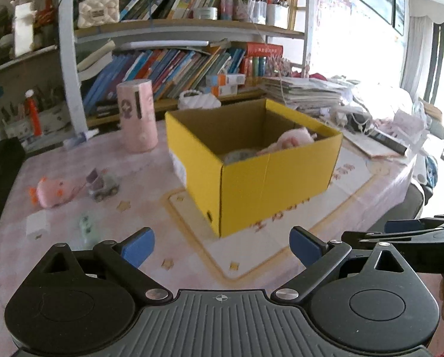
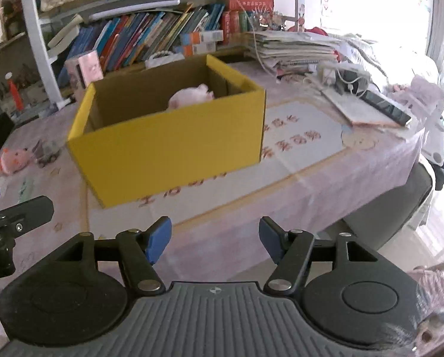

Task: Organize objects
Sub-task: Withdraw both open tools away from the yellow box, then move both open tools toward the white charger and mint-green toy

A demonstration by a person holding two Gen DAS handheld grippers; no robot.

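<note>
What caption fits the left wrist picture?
Open left tool faces a yellow box holding a pink plush; another pink toy lies outside.

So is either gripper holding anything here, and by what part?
Nothing is held: the left gripper and right gripper are both open and empty.

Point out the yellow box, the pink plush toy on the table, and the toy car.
yellow box (image 1: 269, 190), left wrist view, near side wall.
pink plush toy (image 1: 51, 192), left wrist view, body.
toy car (image 1: 104, 186), left wrist view, body.

Black gripper (image 1: 222, 247), blue fingertips (image 1: 138, 245).
</note>
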